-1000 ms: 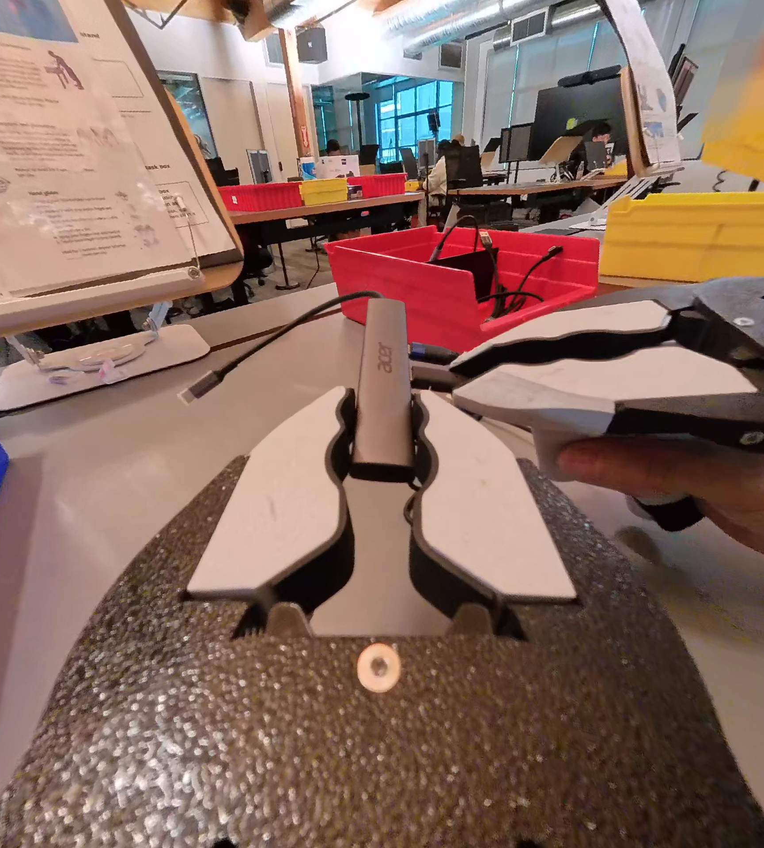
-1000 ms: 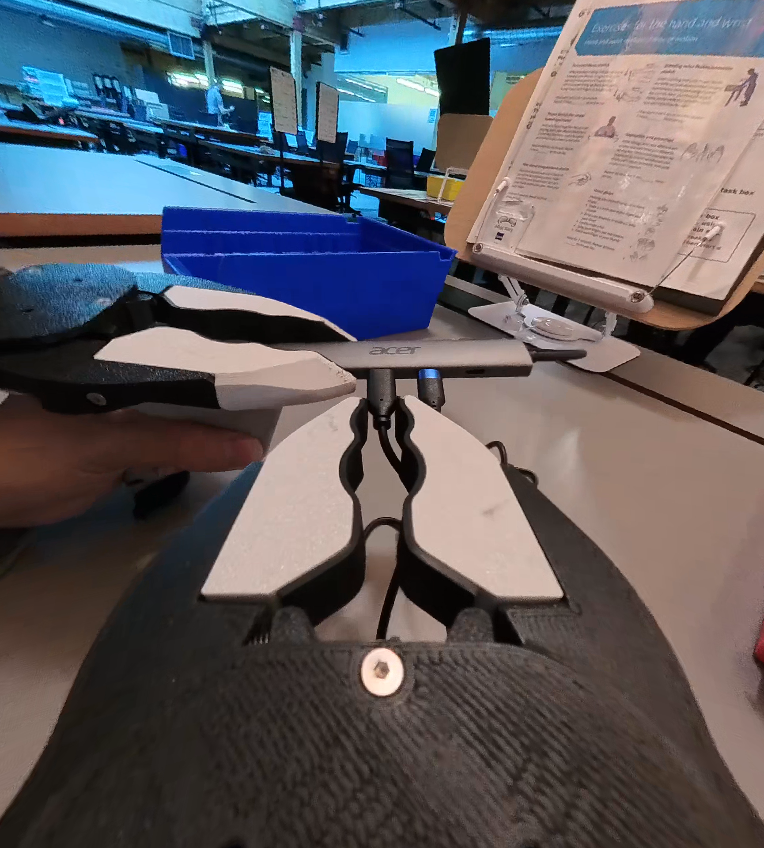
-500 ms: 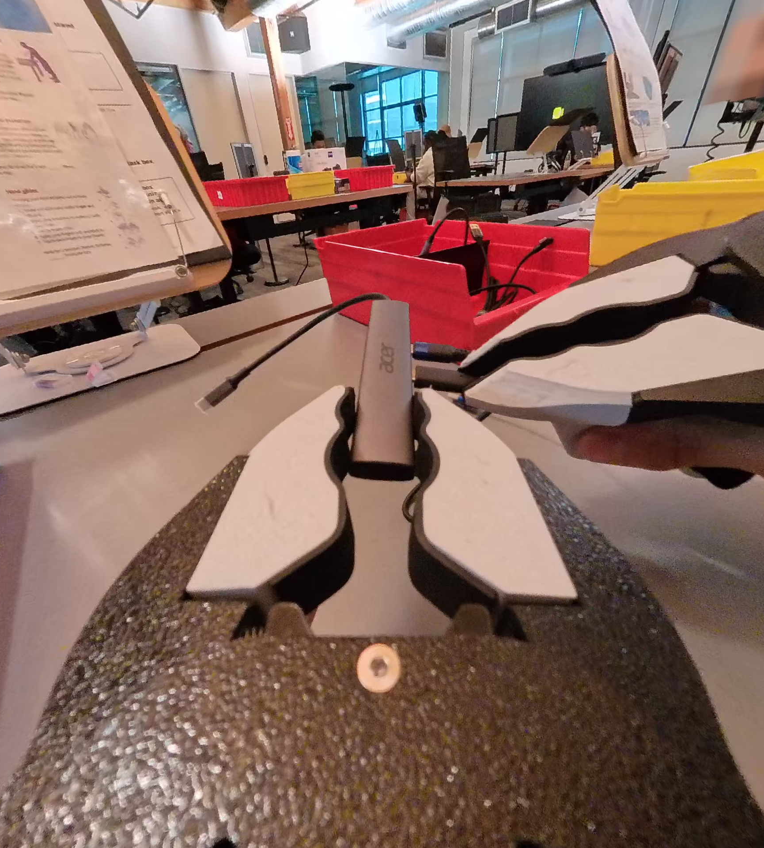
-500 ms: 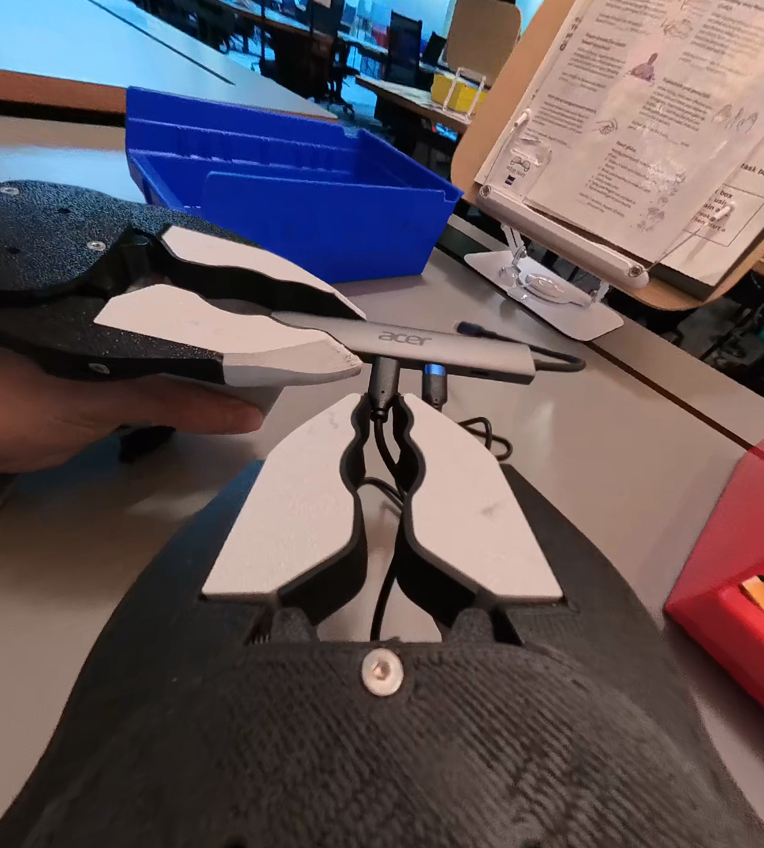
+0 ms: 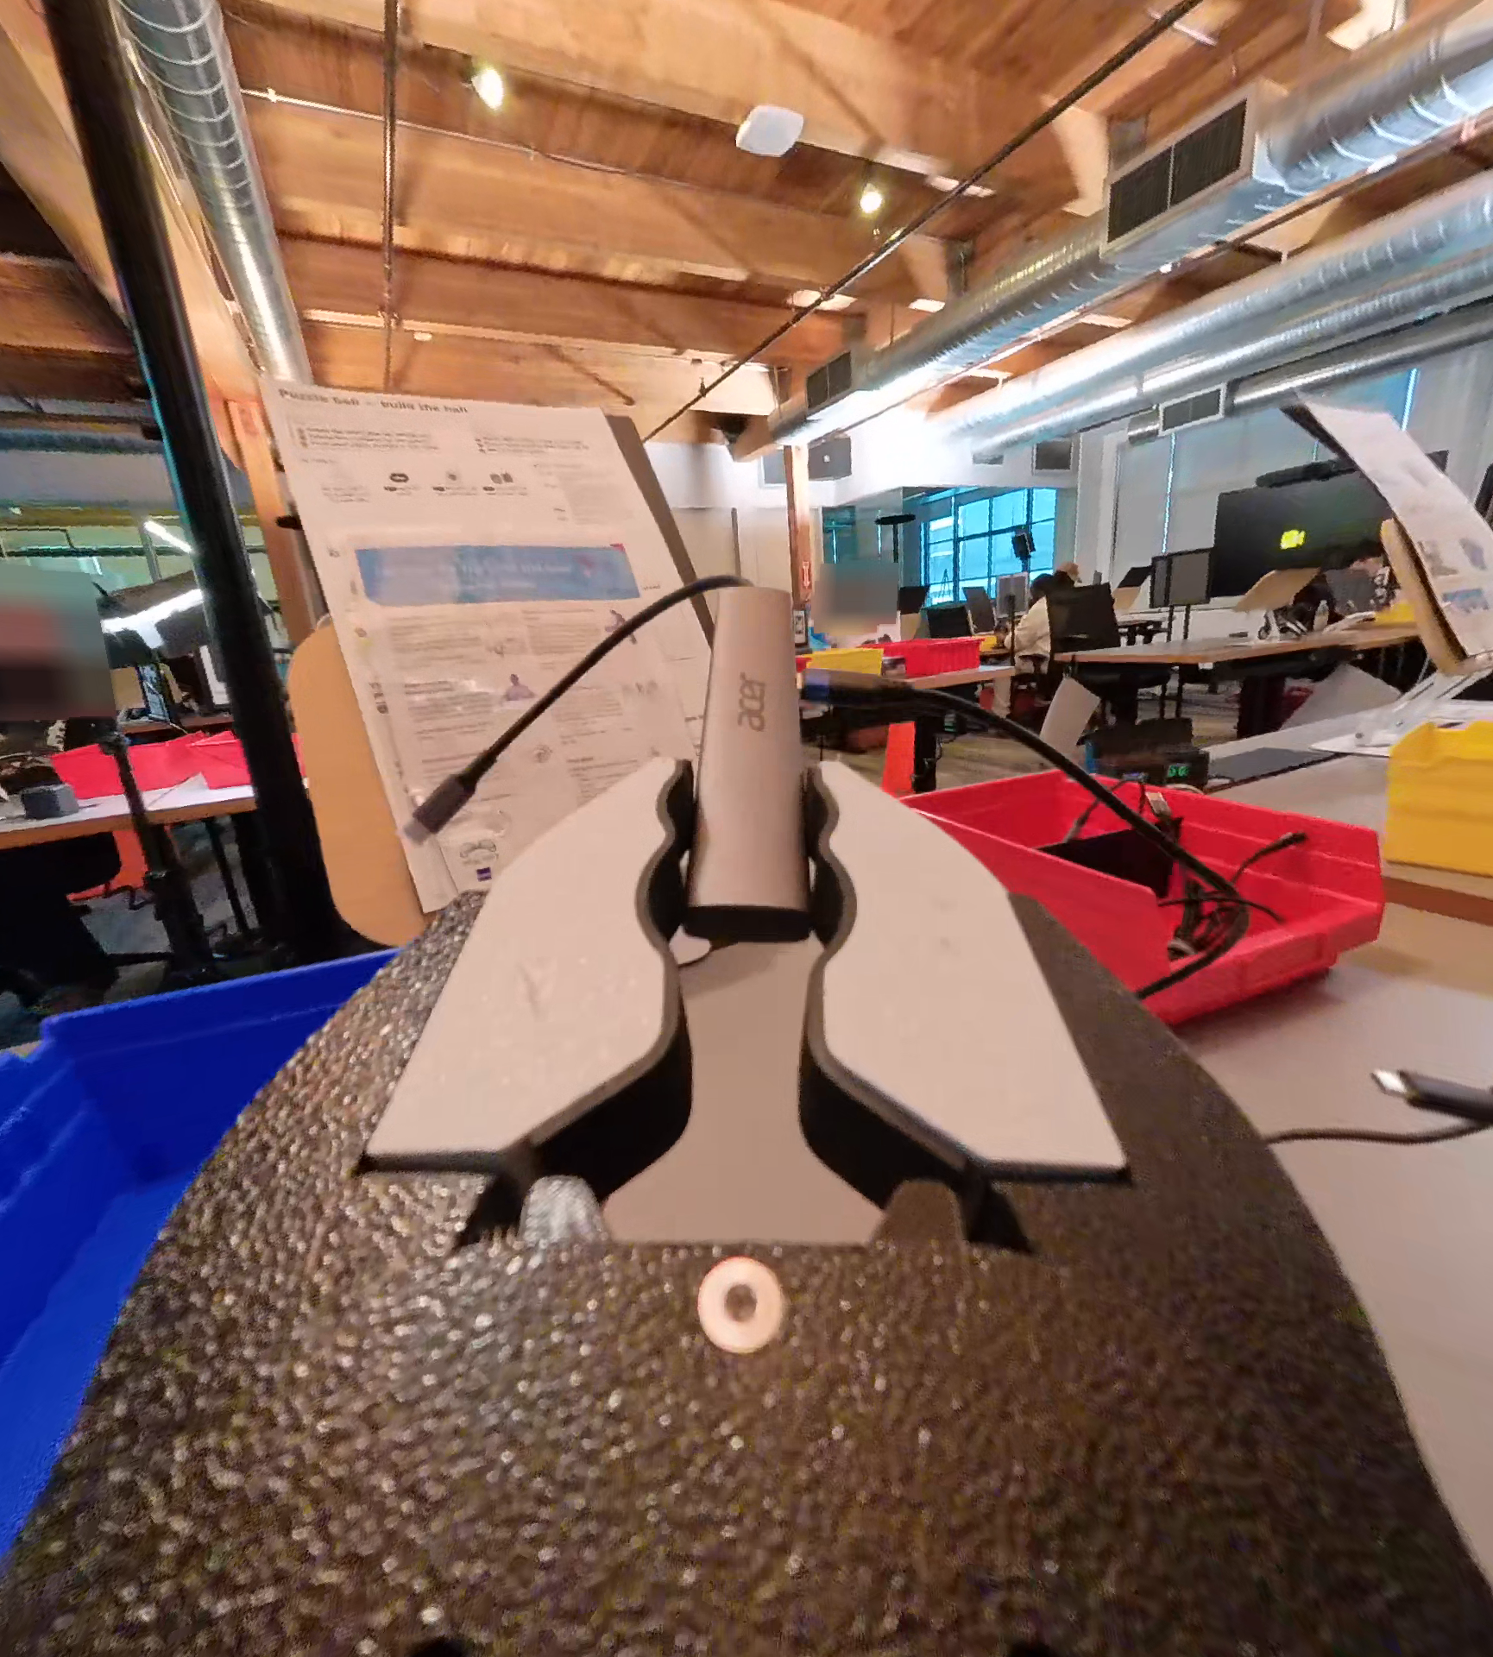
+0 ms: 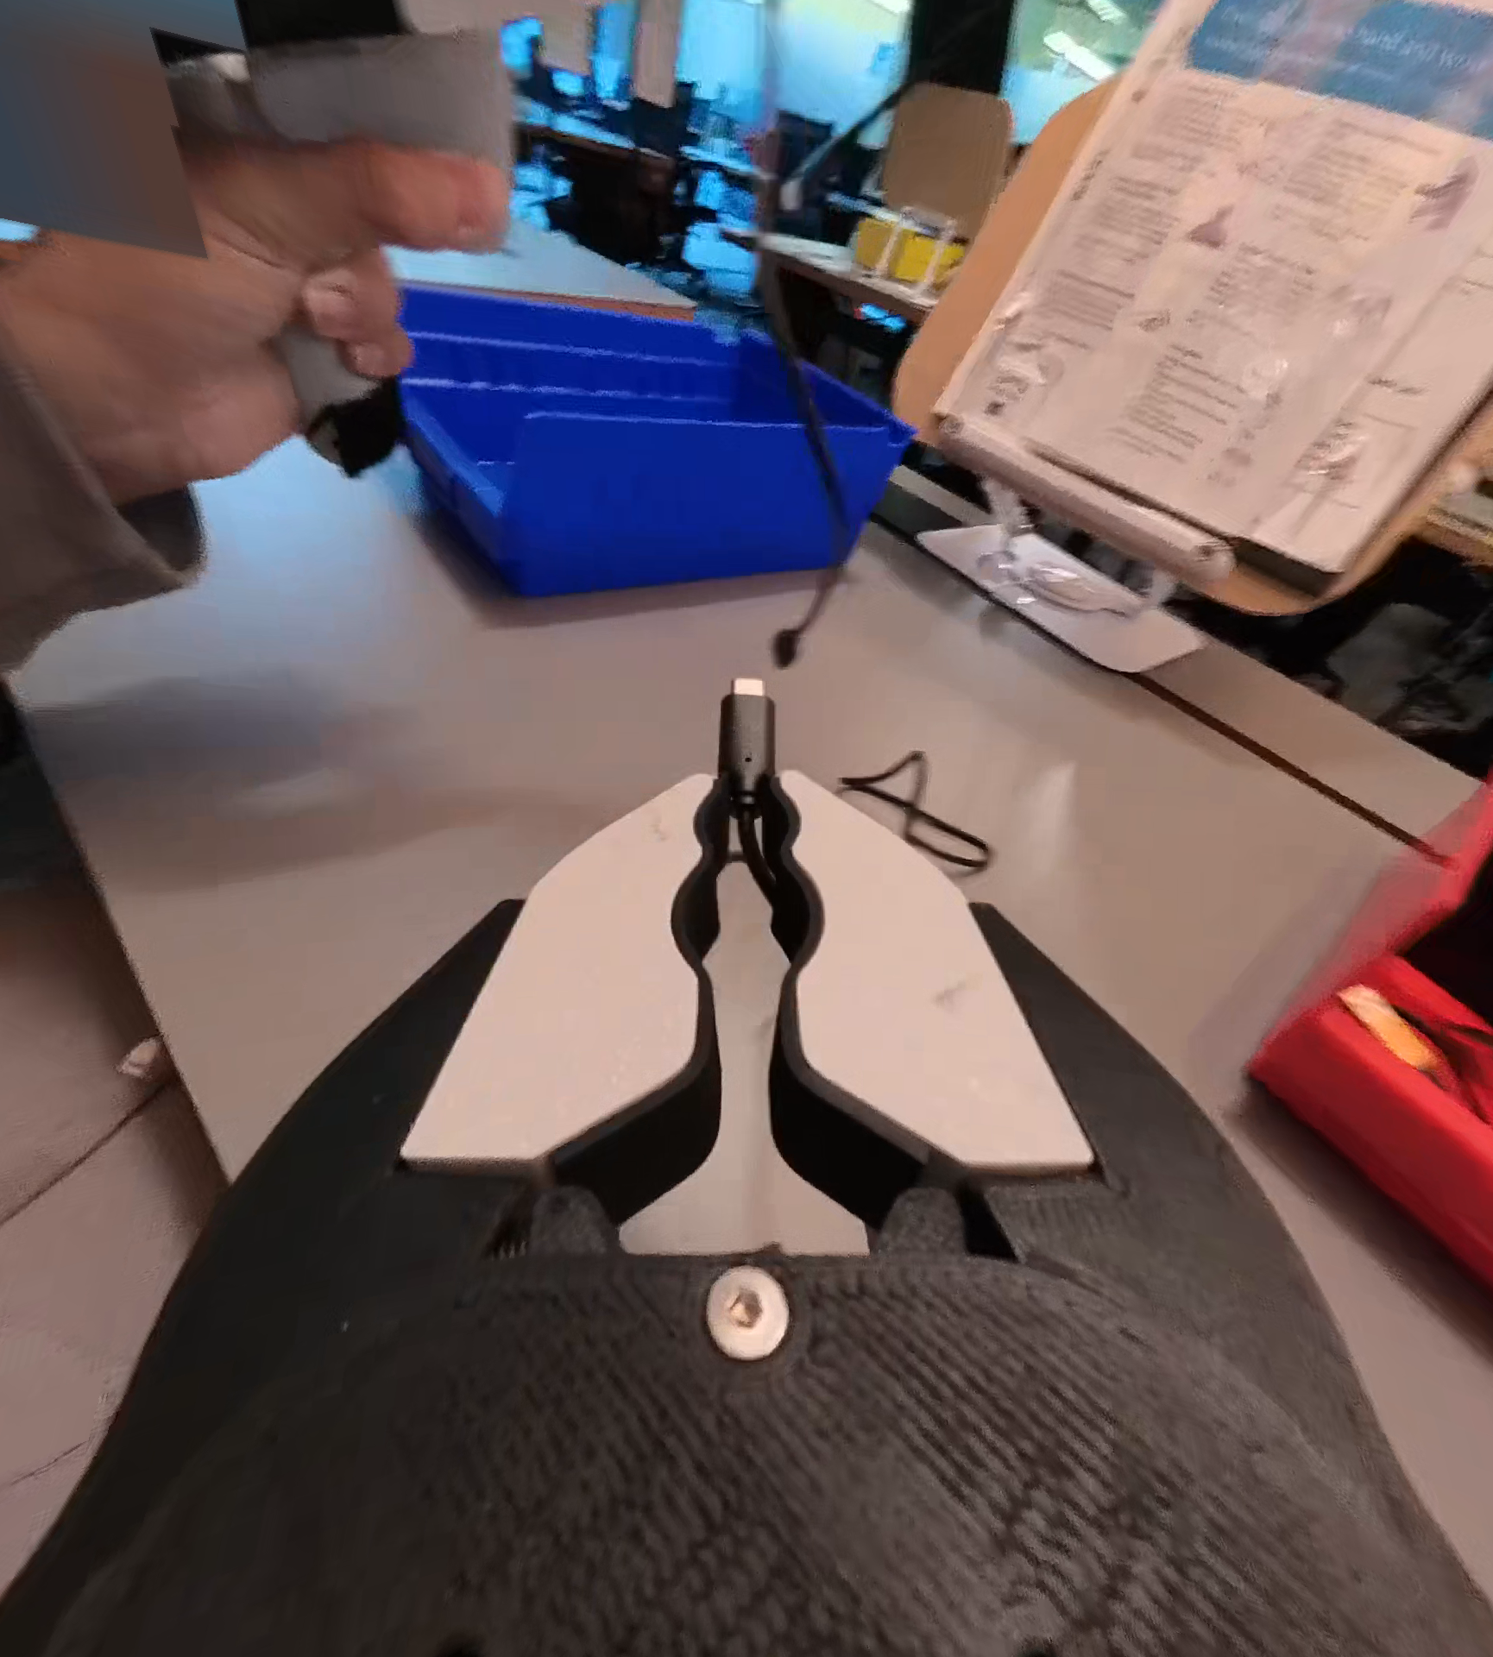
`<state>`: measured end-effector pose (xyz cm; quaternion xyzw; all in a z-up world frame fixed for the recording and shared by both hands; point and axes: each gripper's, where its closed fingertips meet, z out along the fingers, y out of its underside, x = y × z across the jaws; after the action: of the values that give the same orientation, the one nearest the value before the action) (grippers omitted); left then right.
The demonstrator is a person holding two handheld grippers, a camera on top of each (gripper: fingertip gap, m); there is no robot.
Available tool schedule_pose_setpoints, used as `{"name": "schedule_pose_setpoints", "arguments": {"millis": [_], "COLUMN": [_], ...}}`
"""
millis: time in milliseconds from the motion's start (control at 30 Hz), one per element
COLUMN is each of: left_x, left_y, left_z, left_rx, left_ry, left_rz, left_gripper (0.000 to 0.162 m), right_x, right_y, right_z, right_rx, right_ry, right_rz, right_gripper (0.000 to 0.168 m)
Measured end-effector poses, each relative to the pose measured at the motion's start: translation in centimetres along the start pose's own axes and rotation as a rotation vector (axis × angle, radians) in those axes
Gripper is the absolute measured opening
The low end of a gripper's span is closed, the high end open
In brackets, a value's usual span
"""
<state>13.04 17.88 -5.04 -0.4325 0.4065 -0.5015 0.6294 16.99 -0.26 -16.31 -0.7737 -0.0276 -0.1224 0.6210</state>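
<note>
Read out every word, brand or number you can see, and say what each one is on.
I won't quote writing; here is where it stands.
Slim grey metal hub in the left gripper: a brand mark along its face.
Printed sheets on the wooden stand: headings and small text, mostly blurred.
Distant dark screen: a yellow-green sign, too small.
Black cable plug in the right gripper: none.

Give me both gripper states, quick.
Left gripper: shut on the hub, raised off the table.
Right gripper: shut on a black cable plug, unplugged from the hub.
</note>
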Motion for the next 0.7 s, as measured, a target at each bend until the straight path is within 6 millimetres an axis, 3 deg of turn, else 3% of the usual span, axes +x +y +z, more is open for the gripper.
{"name": "schedule_pose_setpoints", "arguments": {"millis": [133, 267, 367, 433, 500, 567, 700], "left_x": [-1.0, -1.3, -1.6, -1.5, -1.6, -1.5, -1.7], "left_y": [-1.7, -2.3, -2.2, -2.0, -1.9, -1.8, -1.7], "left_z": [-0.7, -1.0, -1.0, -0.9, -0.9, -0.8, -0.8], "left_rx": [0.041, 0.058, 0.053, 0.047, 0.048, 0.041, 0.040], "left_ry": [0.000, 0.015, 0.017, 0.032, 0.035, 0.052, 0.055], "left_rz": [-0.041, -0.071, -0.083, -0.088, -0.098, -0.113, -0.112], "left_gripper": [0.023, 0.023, 0.023, 0.023, 0.023, 0.023, 0.023], "right_x": [4.3, 9.1, 12.5, 13.7, 13.7, 13.1, 13.0], "right_y": [-3.4, -9.0, -13.2, -14.4, -14.1, -11.5, -5.7], "right_z": [-3.2, -5.7, -6.5, -5.8, -4.6, -3.6, -2.8], "right_rx": [0.114, 0.171, 0.183, 0.130, 0.074, -0.042, -0.267], "right_ry": [0.113, 0.211, 0.254, 0.181, 0.072, 0.026, 0.096], "right_rz": [0.061, -0.021, -0.072, -0.062, -0.024, -0.063, -0.202], "right_gripper": [0.007, 0.007, 0.007, 0.007, 0.007, 0.007, 0.007]}}
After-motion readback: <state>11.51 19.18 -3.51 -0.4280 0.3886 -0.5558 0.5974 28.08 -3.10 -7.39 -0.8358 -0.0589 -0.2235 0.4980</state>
